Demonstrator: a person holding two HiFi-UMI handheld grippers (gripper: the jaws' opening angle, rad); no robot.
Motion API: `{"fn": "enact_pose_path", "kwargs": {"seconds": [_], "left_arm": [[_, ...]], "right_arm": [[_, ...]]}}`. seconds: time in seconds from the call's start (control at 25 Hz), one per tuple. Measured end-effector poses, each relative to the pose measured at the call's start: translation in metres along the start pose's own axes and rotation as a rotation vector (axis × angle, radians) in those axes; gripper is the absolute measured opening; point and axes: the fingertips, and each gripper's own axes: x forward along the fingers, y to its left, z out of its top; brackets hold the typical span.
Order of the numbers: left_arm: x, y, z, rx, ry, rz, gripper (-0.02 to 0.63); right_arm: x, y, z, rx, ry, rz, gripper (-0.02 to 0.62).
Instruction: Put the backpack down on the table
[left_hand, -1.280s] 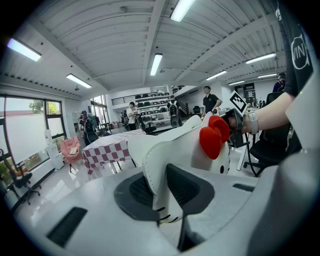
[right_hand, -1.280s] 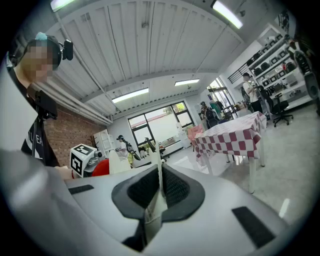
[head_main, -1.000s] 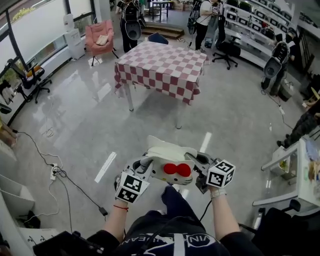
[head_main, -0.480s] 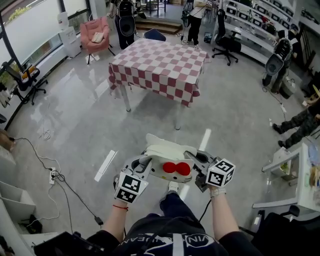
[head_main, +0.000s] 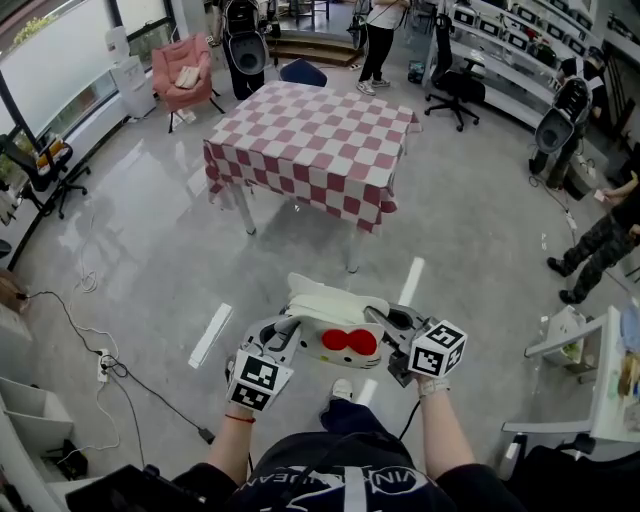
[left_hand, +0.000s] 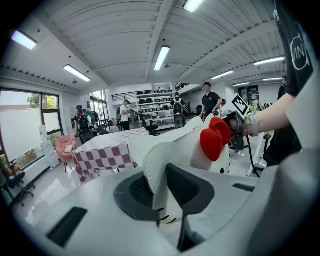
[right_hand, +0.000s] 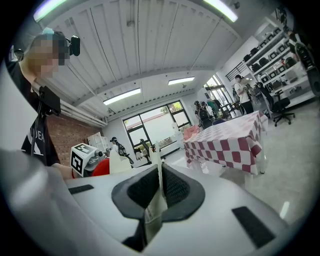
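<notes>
Grey floor (head_main: 150, 250), checkered table (head_main: 320, 140) well ahead, open path between. White soft backpack (head_main: 335, 305) hangs at waist height, left gripper (head_main: 283, 328) and right gripper (head_main: 386, 320) each clamped on a thin fabric edge. Likely light and floppy, may sag; grip both seams. Aim mid-table, off the draped cloth edges.

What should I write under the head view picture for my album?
The left tool and right tool clamp a white cat-face backpack with a red bow, the checkered table waiting ahead.
</notes>
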Motion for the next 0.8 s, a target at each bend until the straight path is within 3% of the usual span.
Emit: {"fn": "enact_pose_path", "kwargs": {"seconds": [0.8], "left_arm": [[0.121,0.060,0.048,-0.048,0.008,0.067,0.066]], "right_arm": [[0.053,-0.128,0.061,-0.027,0.023,0.063,0.011]]}}
